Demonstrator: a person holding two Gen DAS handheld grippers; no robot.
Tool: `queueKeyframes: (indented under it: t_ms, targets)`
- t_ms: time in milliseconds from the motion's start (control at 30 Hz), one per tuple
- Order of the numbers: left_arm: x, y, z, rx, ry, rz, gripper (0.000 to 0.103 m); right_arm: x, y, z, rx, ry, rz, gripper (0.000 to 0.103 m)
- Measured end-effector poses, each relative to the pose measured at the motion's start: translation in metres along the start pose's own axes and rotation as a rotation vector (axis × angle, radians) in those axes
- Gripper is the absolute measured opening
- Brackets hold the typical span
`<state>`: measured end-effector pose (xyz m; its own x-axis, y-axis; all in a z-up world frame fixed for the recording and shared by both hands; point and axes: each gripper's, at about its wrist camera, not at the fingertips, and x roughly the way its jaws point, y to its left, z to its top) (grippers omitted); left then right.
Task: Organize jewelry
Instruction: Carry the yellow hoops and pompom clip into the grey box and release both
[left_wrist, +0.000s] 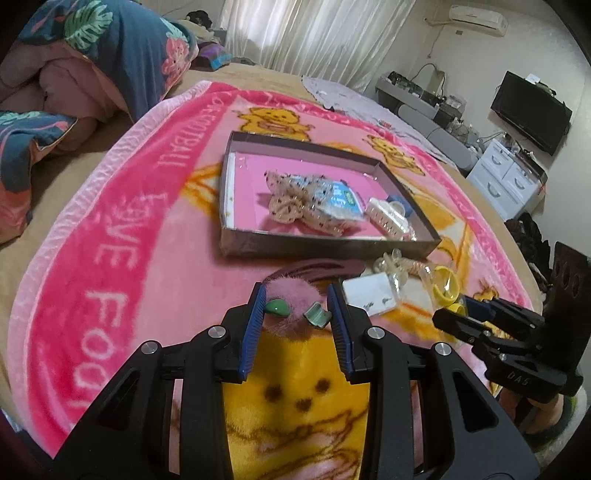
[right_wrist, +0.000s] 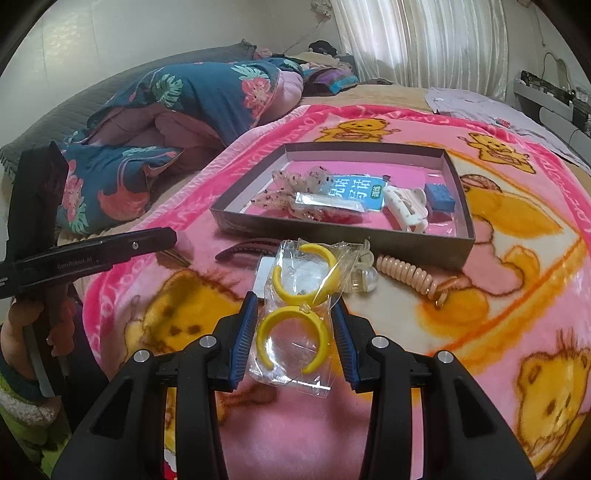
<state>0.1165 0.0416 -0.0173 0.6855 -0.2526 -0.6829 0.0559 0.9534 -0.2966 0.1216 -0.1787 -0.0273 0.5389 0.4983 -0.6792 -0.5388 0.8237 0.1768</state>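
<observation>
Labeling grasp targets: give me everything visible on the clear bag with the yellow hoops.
The clear plastic bag is crinkled, glossy film holding two open-ended yellow hoops, one behind the other, plastic by the look. It lies flat on the pink bear blanket, near the tray's front wall. The right gripper is open, fingers either side of the nearer hoop; contact unclear. Its far end overlaps a white card.
</observation>
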Motion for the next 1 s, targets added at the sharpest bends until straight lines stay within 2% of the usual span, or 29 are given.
queueKeyframes:
  t_ms: [333,533,1000]
  targets:
    - [0.008,-0.014,0.023,0.031,-0.024,-0.022,0.026,-0.005,-0.012,0.013,0.015,-0.030,-0.018,0.039]
    - [0.018,-0.027,0.041,0.063,-0.038,-0.033,0.026,-0.015,-0.026,0.032,0.015,-0.071,-0.049,0.039]
    - [0.056,-0.034,0.088,0.082,-0.047,0.019,0.026,-0.010,-0.071,0.084,0.007,-0.120,-0.155,0.039]
